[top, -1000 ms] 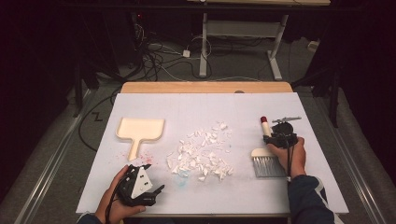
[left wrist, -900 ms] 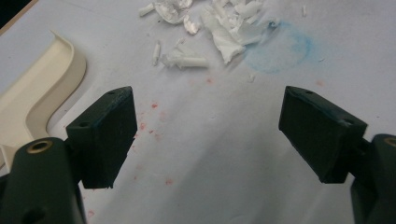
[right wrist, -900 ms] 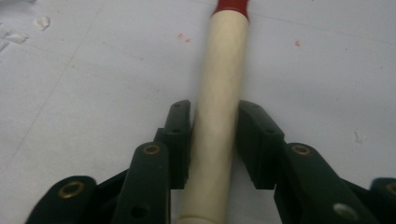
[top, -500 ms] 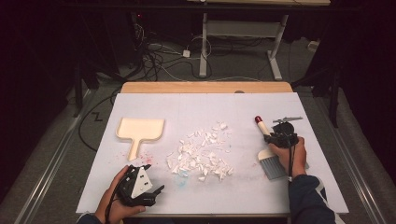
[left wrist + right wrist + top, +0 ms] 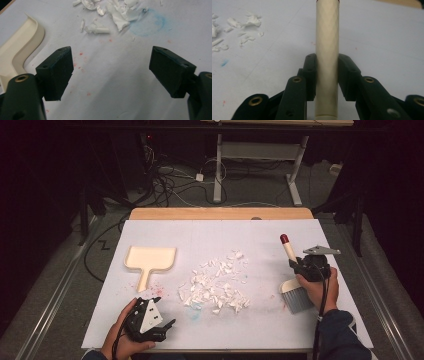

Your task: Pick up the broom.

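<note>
We clamp the right gripper (image 5: 302,265) on the brush (image 5: 292,285) handle, scraps (image 5: 216,285) lying leftward, toward the gaping, empty left gripper (image 5: 161,326).

A white sheet covers the wooden worktop (image 5: 215,214). On it lie a cream plastic dustpan (image 5: 150,259) at the left and a heap of torn white paper scraps (image 5: 216,282) in the middle, amid faint red and blue stains.
</note>
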`<state>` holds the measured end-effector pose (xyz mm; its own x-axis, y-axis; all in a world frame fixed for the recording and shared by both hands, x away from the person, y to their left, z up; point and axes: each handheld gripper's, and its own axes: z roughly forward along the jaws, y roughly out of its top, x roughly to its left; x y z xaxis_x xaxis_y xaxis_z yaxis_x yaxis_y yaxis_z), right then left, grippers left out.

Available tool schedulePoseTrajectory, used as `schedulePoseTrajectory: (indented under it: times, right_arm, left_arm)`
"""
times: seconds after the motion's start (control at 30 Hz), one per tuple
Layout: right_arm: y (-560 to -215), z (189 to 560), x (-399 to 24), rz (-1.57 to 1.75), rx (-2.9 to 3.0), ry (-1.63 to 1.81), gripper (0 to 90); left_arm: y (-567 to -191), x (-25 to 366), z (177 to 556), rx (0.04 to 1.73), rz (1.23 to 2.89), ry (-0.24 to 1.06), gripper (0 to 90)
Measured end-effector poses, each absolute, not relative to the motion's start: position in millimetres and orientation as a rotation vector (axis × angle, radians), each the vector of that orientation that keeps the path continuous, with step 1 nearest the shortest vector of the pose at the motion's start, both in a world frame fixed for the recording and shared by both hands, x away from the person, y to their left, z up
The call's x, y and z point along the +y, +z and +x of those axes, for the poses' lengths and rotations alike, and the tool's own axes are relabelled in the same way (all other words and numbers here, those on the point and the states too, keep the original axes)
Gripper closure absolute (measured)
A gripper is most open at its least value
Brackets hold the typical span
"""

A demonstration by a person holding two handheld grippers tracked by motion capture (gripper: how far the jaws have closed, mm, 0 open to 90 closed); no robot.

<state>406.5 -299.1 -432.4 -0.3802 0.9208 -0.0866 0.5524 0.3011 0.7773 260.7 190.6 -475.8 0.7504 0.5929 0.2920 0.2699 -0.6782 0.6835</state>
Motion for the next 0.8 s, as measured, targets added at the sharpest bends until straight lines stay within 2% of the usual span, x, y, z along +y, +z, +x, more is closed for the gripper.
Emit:
schedulePoseTrajectory:
  times: [0.4, 0.8]
  right_arm:
    - [-400.6, 360.3, -301.1, 1.144, 1.982, 1.100, 71.2]
    - [-380.8, 331.4, -299.1, 1.052, 1.944, 1.223, 71.3]
  left_arm:
    - [-474.2, 191.5, 260.7, 0.659, 2.295, 0.665, 18.7]
    - [-468.5, 187.1, 259.4, 0.666, 2.253, 0.650, 18.6]
